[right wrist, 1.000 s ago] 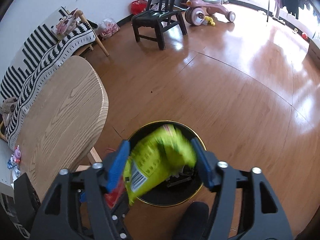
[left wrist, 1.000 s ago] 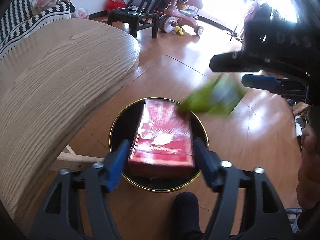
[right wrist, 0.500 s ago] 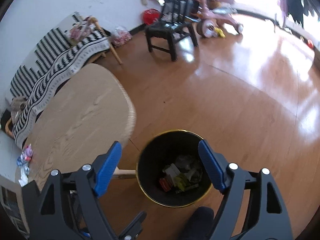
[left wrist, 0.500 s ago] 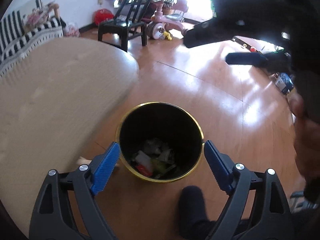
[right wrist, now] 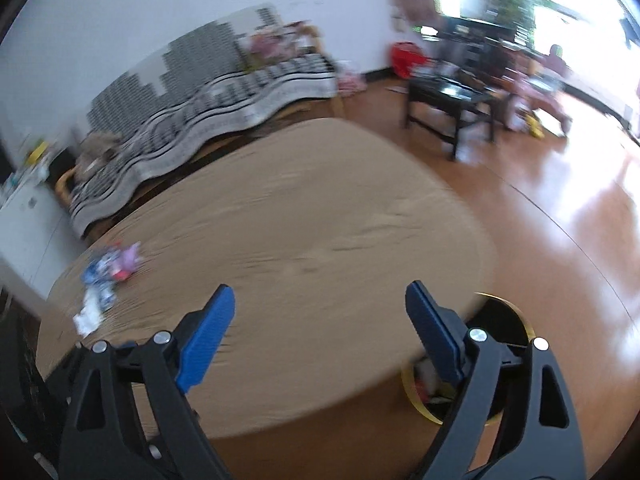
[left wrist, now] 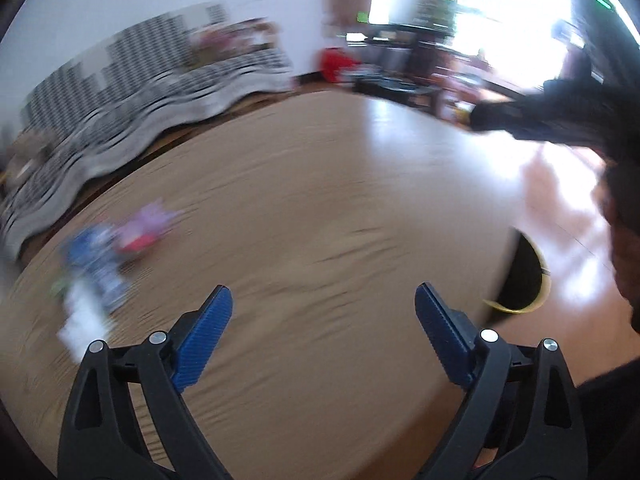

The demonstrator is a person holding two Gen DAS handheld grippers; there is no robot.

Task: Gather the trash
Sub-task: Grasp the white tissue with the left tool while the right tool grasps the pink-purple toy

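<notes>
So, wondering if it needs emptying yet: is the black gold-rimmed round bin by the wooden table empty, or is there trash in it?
Not empty: the black gold-rimmed bin shows trash inside. How full, cannot tell; table edge hides most.

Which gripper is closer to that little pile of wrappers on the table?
Left, it seems. The wrappers loom larger beside the empty left gripper; from the empty right gripper they sit smaller, farther left.

- The left gripper (left wrist: 323,308) points forward and down, its 2 blue pads (left wrist: 204,336) wide apart with nothing between them; the jaws are opening.
- The right gripper (right wrist: 320,308) is tilted the same way, its 2 blue pads (right wrist: 434,332) also spread with nothing between them, jaws opening.
- In the left wrist view, the right gripper's blurred black frame sits upper right of the left gripper.
</notes>
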